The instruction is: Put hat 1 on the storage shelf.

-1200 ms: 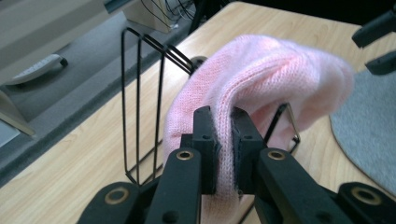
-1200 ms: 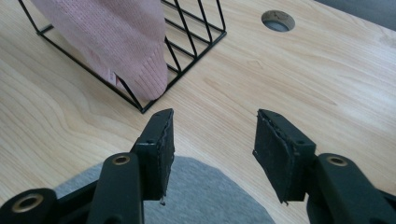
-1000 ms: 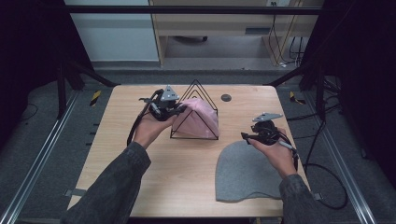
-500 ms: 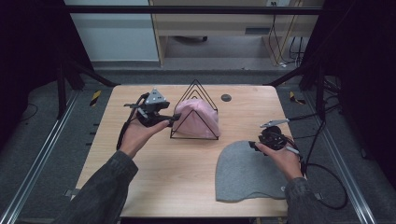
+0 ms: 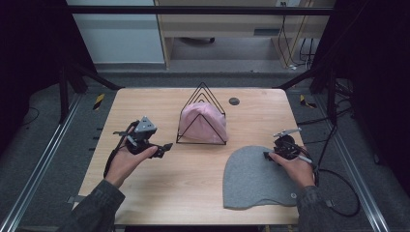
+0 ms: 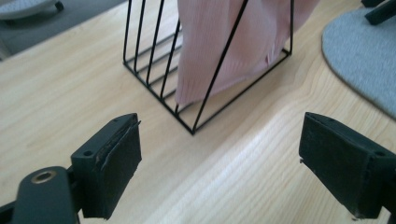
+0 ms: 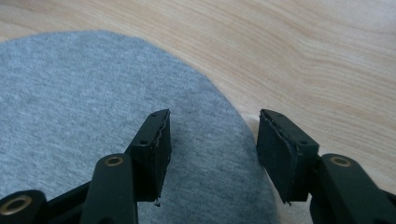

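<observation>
The right claw (image 7: 212,156) hangs half spread straddling the rim of the grey hat (image 7: 93,121), one jaw over the cloth, the other just past the edge over bare wood; nothing is pinched yet, and whether the tips touch the fabric I cannot tell. The hat lies flat on the surface (image 5: 193,193) at about four o'clock from its middle, its rounded crown toward twelve and its straight band toward six. It looks like a light, limp jersey knit, so it should weigh next to nothing, fold wherever it is lifted, and drape rather than hold its shape. It will not break or slip, but a shallow bite may catch one layer only and let the other sag. The rim where the claw now stands, at about two o'clock on the hat, seems a fair place to take hold, with both layers gathered between the pads. The left claw (image 6: 219,172) is spread wide and empty, its jaws having just been opening, with only bare wood between them; it sits at about nine o'clock on the surface, clear of the black wire rack (image 5: 202,118) standing near the middle toward twelve. A pink hat (image 5: 205,123) of soft ribbed knit is tucked in that rack, its hem hanging near the front corner. A small dark disc (image 5: 234,101) lies beyond.
</observation>
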The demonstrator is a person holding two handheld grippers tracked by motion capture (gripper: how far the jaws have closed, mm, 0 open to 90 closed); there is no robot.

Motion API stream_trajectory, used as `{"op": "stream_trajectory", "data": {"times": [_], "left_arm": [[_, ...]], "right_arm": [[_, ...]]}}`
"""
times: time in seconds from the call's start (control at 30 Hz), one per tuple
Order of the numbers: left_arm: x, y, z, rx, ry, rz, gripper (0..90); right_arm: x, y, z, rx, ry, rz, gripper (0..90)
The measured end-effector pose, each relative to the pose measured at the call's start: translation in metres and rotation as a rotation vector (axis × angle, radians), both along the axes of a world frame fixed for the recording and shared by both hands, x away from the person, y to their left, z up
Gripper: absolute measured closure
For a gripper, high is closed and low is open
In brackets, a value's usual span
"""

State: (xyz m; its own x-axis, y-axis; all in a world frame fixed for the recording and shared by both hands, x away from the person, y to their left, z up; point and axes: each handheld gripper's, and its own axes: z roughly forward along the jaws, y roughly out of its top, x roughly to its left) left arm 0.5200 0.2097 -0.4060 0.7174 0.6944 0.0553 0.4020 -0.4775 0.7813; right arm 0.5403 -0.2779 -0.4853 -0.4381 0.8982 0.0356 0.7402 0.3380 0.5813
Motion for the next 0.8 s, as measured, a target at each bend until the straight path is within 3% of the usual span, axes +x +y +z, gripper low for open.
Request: {"op": "stream_trajectory", "data": {"times": [0.1, 0.2, 0.43, 0.63, 0.8], "left_arm": [[-0.004, 0.006, -0.010, 0.001, 0.012, 0.008, 12.2], [-0.008, 0.011, -0.019, 0.006, 0.012, 0.029, 12.6], [-0.014, 0.024, -0.040, 0.022, 0.069, 0.038, 11.6], [-0.019, 0.035, -0.052, 0.033, 0.092, 0.062, 11.0], [-0.019, 0.036, -0.055, 0.025, 0.118, 0.065, 10.0]], "right_arm": [[-0.002, 0.000, 0.000, -0.003, 0.000, 0.004, 49.0], [-0.004, 0.002, 0.001, -0.002, 0.009, 0.018, 59.0], [-0.009, 0.006, 0.002, 0.022, 0.019, 0.060, 84.3], [-0.017, 0.004, 0.014, 0.064, -0.033, 0.065, 86.4], [-0.027, 0.006, 0.031, 0.096, -0.081, 0.104, 86.5]]}}
